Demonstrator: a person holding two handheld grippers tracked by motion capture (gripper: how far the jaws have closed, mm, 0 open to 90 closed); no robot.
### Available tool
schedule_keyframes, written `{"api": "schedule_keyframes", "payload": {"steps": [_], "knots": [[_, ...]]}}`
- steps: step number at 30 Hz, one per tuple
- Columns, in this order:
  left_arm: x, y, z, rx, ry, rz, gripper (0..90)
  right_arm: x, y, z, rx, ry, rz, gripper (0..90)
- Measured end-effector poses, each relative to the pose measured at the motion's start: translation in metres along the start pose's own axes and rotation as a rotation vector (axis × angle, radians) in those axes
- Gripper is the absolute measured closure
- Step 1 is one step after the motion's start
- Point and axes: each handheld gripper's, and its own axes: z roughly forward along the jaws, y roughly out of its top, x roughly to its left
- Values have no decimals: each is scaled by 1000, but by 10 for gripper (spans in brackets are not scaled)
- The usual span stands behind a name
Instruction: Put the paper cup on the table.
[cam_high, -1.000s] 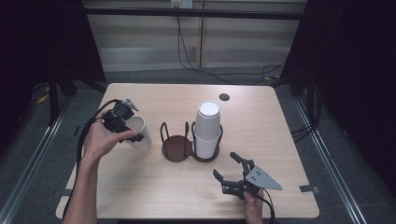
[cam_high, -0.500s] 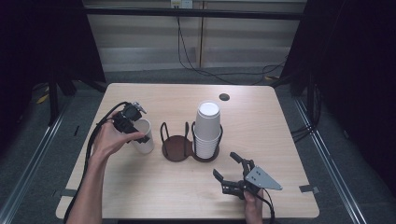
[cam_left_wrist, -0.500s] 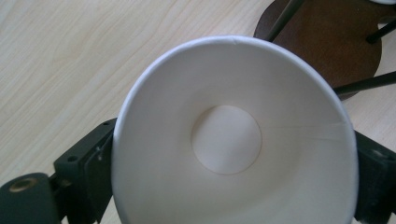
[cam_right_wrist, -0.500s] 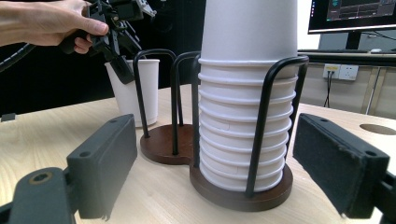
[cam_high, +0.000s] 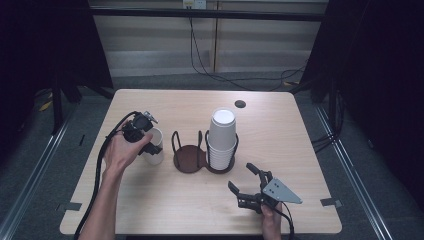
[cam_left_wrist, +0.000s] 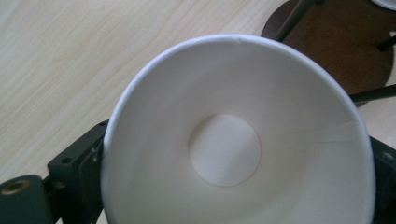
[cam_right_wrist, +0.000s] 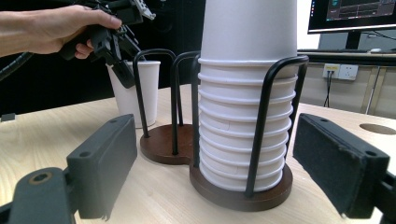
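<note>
One cup: white paper cup (cam_high: 154, 145) upright on the tabletop (cam_high: 300, 140), between the left gripper (cam_high: 150, 145) jaws, which have just been opening.
Right gripper (cam_high: 246, 181): spread, empty, facing the stacked white paper cups (cam_high: 221, 140) in the black wire holder (cam_high: 202, 152).

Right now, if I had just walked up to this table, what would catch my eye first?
Probably the tall stack of white paper cups, upside down in one ring of a dark two-ring wire holder at mid-table. Left of it, the left tool straddles a single white paper cup standing upright on the light wooden table, its jaws just opened. Nearer the front edge, the right tool waits open, pointing at the stack.
</note>
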Motion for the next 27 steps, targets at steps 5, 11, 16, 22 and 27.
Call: {"api": "schedule_keyframes", "payload": {"steps": [5, 11, 16, 22, 27], "knots": [[-3, -2, 1, -18, 12, 39, 51, 0, 0, 0, 0, -4, 0, 135], [-3, -10, 4, -29, -20, 26, 49, 0, 0, 0, 0, -7, 1, 134], [0, -18, 8, -46, -32, 9, 50, 0, 0, 0, -1, -12, 0, 134], [1, -26, 14, -52, -49, -14, 35, 0, 0, 0, -1, -12, 1, 134], [3, -36, 17, -107, -77, -43, 23, 0, 0, 0, -1, -11, 2, 134]]}}
